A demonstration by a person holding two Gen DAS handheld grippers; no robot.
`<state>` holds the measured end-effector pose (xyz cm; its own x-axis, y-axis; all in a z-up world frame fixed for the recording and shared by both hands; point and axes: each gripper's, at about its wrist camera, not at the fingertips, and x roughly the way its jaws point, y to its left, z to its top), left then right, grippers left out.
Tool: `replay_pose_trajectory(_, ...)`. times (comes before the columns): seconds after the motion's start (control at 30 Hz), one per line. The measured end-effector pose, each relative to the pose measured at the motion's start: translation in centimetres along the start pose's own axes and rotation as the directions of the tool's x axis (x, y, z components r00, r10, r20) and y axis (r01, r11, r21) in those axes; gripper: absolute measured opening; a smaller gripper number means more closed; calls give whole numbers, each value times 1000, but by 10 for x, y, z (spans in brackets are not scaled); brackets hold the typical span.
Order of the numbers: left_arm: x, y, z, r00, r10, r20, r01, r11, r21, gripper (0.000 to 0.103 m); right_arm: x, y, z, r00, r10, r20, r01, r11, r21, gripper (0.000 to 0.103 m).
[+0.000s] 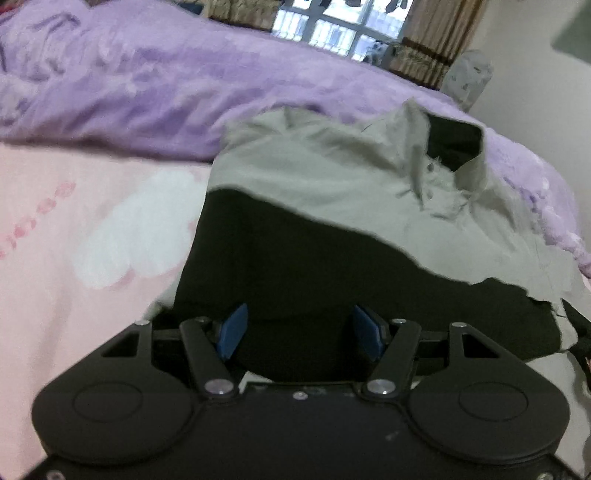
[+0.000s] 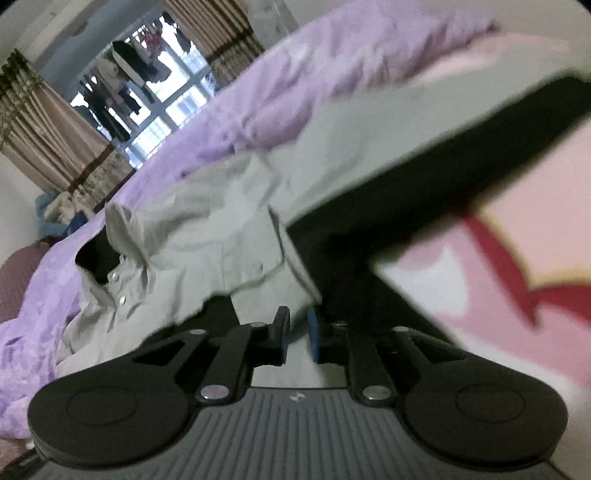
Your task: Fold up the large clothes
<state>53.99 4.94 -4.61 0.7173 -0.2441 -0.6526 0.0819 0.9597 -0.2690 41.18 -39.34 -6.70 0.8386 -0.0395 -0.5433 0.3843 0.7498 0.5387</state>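
Observation:
A pale grey-green collared shirt (image 1: pixel 332 188) with a black inner lining (image 1: pixel 303 266) lies on a bed. Its collar (image 1: pixel 458 147) points to the far right in the left wrist view. My left gripper (image 1: pixel 297 332) is open, its blue pads (image 1: pixel 232 330) spread over the black lining, holding nothing. In the right wrist view the shirt (image 2: pixel 207 229) lies with its collar (image 2: pixel 99 258) at the left. My right gripper (image 2: pixel 297 332) is shut on a fold of the shirt's grey fabric (image 2: pixel 291 291) beside the black lining (image 2: pixel 406 206).
A pink printed bedsheet (image 1: pixel 74 240) covers the near bed, also seen in the right wrist view (image 2: pixel 517 240). A rumpled purple blanket (image 1: pixel 147 81) lies behind the shirt. A window (image 1: pixel 332 26) with curtains stands beyond. A wall is at the right.

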Motion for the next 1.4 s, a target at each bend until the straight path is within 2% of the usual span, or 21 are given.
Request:
replay_pose_trajectory(0.07, -13, -6, 5, 999, -4, 52, 2, 999, 36, 65, -15, 15, 4, 997, 29, 69, -24, 997, -74, 19)
replay_pose_trajectory(0.13, -21, -13, 11, 997, -5, 81, 0, 998, 64, 65, -21, 32, 7, 993, 68, 94, -55, 989, -138, 19)
replay_pose_trajectory(0.23, -14, -17, 13, 998, 3, 64, -9, 997, 80, 65, -12, 52, 8, 992, 101, 70, -86, 978, -190, 19)
replay_pose_trajectory(0.33, 0, -16, 7, 999, 21, 29, -24, 996, 91, 65, 9, 59, 2, 997, 69, 32, -60, 975, -214, 19)
replay_pose_trajectory(0.5, 26, -11, -6, 998, 51, -27, -48, 993, 104, 65, 38, 45, -12, 1000, -22, -16, 18, 977, -214, 18)
replay_pose_trajectory(0.6, 27, -12, -8, 998, 56, -17, -53, 991, 124, 65, 33, 31, -16, 1000, 11, -17, -14, 983, -183, 18)
replay_pose_trajectory(0.67, 24, -12, -6, 998, 54, -22, -51, 991, 126, 65, 26, 26, -13, 1000, 1, -23, -6, 984, -181, 19)
replay_pose_trajectory(0.73, 19, -11, -4, 999, 43, -27, -39, 992, 117, 65, 16, 20, -5, 1000, -4, -17, 1, 985, -173, 23)
replay_pose_trajectory(0.77, 15, -11, -4, 999, 37, -23, -34, 993, 113, 65, 11, 15, 0, 1000, 6, -7, -7, 986, -166, 29)
replay_pose_trajectory(0.8, 10, -11, -4, 999, 34, -15, -32, 993, 113, 65, 1, 5, 8, 1000, 12, 15, -10, 988, -153, 40)
replay_pose_trajectory(0.87, 0, -11, -4, 999, 39, 3, -39, 992, 122, 65, -13, -17, 25, 998, -11, 62, 18, 992, -122, 53)
replay_pose_trajectory(0.9, -4, -11, -4, 999, 41, 8, -41, 991, 130, 65, -20, -30, 31, 996, -29, 83, 38, 993, -110, 54)
replay_pose_trajectory(1.03, -15, -9, -9, 998, 59, 18, -61, 987, 149, 65, -44, -99, 61, 979, -155, 133, 155, 988, 6, 54)
replay_pose_trajectory(1.23, -12, -10, -15, 995, 96, 7, -96, 984, 149, 65, -51, -194, 92, 955, -264, 133, 230, 946, 229, 54)
replay_pose_trajectory(1.27, -11, -11, -15, 995, 100, 4, -99, 984, 149, 65, -48, -207, 95, 953, -272, 131, 231, 937, 264, 50)
replay_pose_trajectory(1.4, -4, -18, -15, 993, 114, -8, -111, 982, 155, 65, -48, -246, 107, 962, -198, 188, 110, 912, 395, 51)
